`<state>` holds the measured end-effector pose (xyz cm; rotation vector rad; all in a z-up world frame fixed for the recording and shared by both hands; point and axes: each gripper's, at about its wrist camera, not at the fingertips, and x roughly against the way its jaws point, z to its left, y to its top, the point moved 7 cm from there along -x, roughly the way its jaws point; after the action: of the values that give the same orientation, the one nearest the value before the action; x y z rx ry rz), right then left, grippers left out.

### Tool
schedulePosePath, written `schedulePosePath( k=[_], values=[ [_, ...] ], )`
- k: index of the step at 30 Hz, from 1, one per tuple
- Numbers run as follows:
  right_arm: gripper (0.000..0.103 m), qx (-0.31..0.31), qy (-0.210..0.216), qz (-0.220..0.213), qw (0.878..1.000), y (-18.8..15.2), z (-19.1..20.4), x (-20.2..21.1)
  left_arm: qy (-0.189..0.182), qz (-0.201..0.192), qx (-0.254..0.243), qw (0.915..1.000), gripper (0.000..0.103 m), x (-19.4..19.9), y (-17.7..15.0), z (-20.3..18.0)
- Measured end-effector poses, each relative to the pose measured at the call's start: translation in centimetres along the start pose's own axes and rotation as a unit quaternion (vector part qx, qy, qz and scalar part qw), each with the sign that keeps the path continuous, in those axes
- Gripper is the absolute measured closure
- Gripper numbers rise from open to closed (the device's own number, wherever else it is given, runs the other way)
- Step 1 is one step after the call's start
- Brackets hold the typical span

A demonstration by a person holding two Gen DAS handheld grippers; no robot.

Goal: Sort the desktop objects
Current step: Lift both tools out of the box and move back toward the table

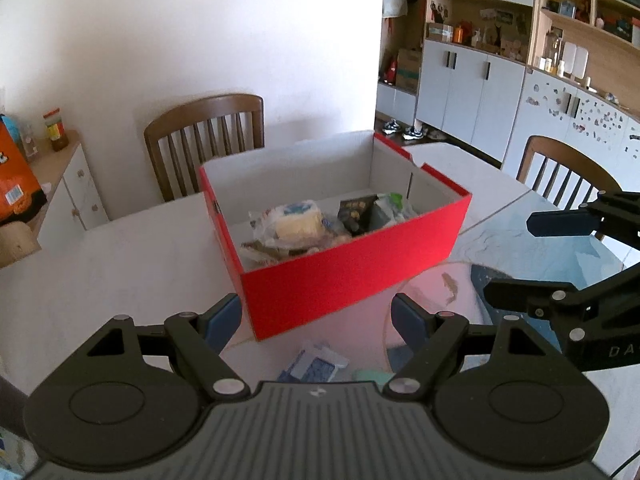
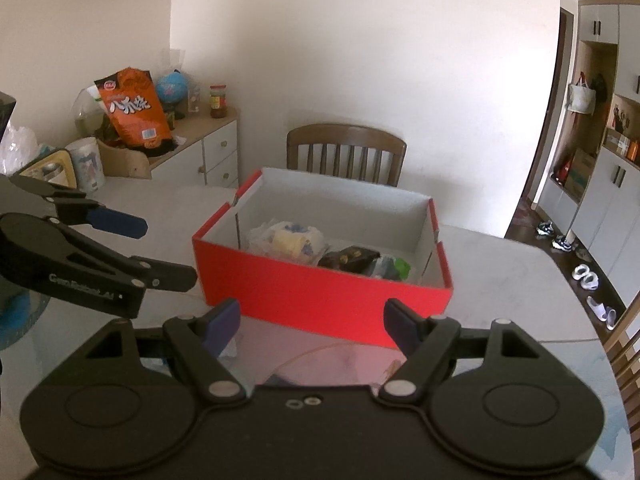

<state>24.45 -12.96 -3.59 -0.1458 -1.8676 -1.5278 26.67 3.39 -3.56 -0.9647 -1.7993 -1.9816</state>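
Box: we see red outside, white inside.
Table: we see white, faintly marbled.
Chair: we see brown wood.
Snack bag: we see orange with white lettering.
Gripper pads: we see blue.

Wooden chair, orange snack bag

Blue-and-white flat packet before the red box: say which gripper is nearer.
Left. The left gripper has the blue-and-white flat packet just below it, between its open fingers; the right gripper hangs further off to the right.
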Motion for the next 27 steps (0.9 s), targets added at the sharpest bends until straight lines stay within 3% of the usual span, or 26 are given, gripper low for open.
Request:
schedulePosePath(
  k=[8, 14, 27],
  values=[
    [0.024, 0.001, 0.009, 0.023, 1.0, -2.2, 1.0, -1.1, 0.0, 0.02, 0.002, 0.9998, 0.022, -1.6, -2.2, 0.8],
    [0.024, 0.004, 0.015, 0.041, 0.999, -3.8, 1.6, -2.3, 0.001, 0.034, 0.003, 0.9994, 0.002, -3.3, -4.4, 1.4],
    [0.026, 0.018, 0.023, 0.073, 0.997, -6.9, 2.2, -4.8, -0.011, 0.053, 0.005, 0.9985, 0.002, -6.4, -6.9, 1.9]
  ],
)
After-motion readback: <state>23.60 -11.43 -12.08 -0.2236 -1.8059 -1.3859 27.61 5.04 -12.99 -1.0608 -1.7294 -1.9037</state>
